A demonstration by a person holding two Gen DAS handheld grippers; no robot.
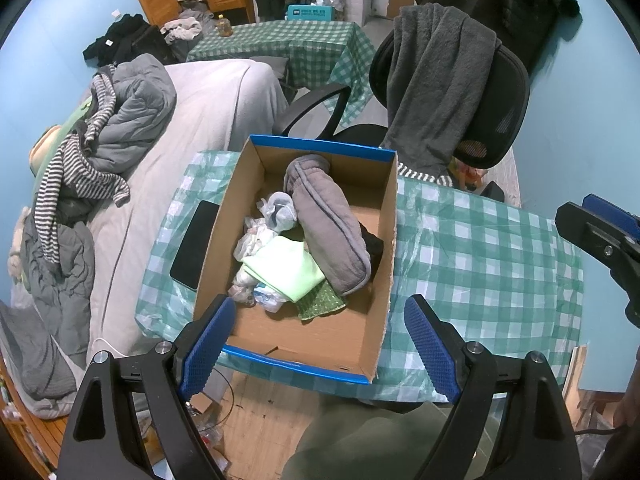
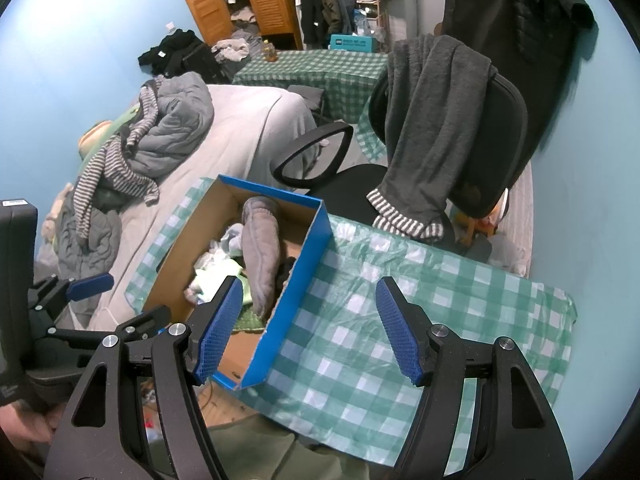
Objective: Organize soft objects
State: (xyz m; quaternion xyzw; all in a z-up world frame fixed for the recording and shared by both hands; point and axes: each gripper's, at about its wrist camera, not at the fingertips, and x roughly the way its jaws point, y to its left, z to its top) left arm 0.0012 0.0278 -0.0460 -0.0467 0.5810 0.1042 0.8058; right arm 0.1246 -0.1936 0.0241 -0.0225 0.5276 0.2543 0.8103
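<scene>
At frame centre, the blue-edged cardboard box (image 1: 304, 240) already held a grey padded fabric roll (image 1: 328, 224), a pale green folded cloth (image 1: 284, 268) and small bundles. Left gripper (image 1: 320, 344) and right gripper (image 2: 310, 328) hung wide open, empty; sorting looked nearly finished.

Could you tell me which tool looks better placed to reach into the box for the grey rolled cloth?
Probably the left tool: it is open and hangs over the box, its fingers framing the grey rolled cloth. The right tool, also open, straddles the box's right wall, mostly over the checked tablecloth.
</scene>
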